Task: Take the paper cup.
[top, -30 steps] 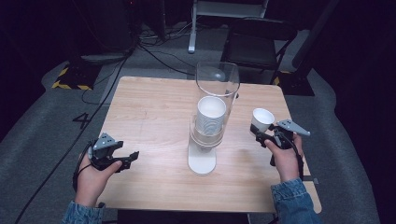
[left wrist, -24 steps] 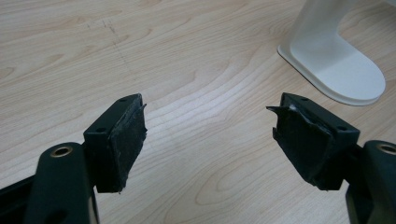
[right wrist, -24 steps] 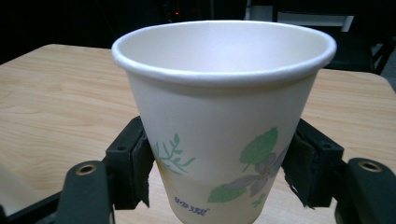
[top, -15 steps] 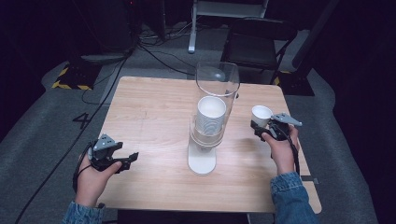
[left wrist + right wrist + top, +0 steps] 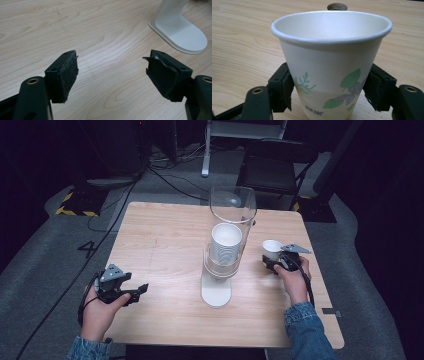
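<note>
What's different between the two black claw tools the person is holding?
The right gripper is clamped on a white paper cup with a leaf print, its pads pressing both sides; the left gripper stands wide open with nothing between its jaws. The right gripper sits beside the cup dispenser, mid-table; the left gripper is near the table's front edge. Both have black jaws with worn dark pads, each held in one hand.

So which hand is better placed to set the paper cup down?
Right: the right gripper already clamps the paper cup upright over the table. The left gripper sits open and empty.
</note>
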{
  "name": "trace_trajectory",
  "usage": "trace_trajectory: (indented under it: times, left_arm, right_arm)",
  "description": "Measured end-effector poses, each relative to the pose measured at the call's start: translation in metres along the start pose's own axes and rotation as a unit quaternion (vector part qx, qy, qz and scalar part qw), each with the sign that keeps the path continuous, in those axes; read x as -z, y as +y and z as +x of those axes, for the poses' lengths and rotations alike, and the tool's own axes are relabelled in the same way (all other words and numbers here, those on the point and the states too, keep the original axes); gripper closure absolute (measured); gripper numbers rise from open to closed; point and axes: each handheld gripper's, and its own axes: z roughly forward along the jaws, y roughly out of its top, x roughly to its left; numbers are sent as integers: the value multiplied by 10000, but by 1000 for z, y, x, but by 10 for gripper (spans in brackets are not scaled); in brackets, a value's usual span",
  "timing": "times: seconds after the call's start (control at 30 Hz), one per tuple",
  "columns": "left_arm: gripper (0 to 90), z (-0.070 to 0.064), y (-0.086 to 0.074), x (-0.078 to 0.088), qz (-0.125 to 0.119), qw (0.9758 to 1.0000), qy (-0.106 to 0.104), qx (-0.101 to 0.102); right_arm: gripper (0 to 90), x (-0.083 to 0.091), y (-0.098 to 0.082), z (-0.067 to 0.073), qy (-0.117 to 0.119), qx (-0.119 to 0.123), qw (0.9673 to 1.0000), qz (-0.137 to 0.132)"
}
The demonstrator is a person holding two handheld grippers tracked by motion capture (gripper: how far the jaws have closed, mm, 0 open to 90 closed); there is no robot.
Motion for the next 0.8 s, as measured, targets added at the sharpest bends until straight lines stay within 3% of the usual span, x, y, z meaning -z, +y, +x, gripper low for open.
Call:
trace_trajectory:
  times: [0.67,0.8]
  left_arm:
    - [247,0,0,1,-15,10000,11,4]
    - [246,0,0,1,-11,10000,-3,9]
  right_arm:
    - [296,-4,-8,-2,90,122,9998,121]
    - [235,-4,-9,-2,88,88,9997,191]
